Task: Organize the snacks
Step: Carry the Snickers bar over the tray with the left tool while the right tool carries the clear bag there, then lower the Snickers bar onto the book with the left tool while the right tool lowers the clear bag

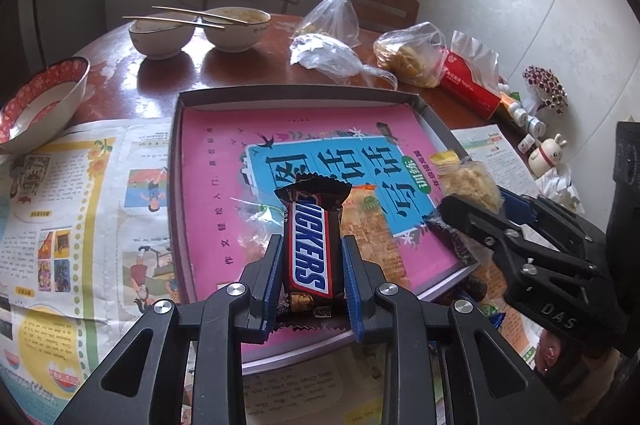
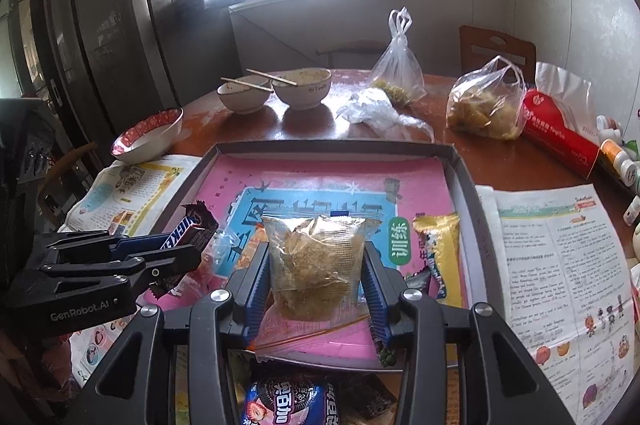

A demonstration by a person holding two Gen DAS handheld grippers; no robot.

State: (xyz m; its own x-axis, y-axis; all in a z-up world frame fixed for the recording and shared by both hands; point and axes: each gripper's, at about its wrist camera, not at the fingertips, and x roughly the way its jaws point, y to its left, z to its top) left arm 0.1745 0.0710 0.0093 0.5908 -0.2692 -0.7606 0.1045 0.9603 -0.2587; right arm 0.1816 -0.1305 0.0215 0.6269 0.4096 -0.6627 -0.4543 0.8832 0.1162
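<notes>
My left gripper (image 1: 310, 245) is shut on a Snickers bar (image 1: 310, 241) and holds it above the near part of a shallow grey box (image 1: 296, 95) lined with a pink book. My right gripper (image 2: 316, 257) is shut on a clear packet of tan crumbly snack (image 2: 316, 261), also over the box (image 2: 332, 146). The right gripper shows in the left wrist view (image 1: 472, 209), and the left one with the Snickers bar (image 2: 188, 231) shows in the right wrist view. A yellow-wrapped snack (image 2: 438, 249) lies in the box at the right. A blue Oreo packet (image 2: 292, 401) lies in front of the box.
Two white bowls with chopsticks (image 1: 200, 27) and a red-rimmed bowl (image 1: 40, 101) stand on the wooden table. Tied plastic bags of food (image 1: 412, 53), a red packet (image 1: 472, 81) and small bottles (image 1: 528, 121) are at the back right. Newspaper sheets (image 1: 72, 205) lie on both sides of the box.
</notes>
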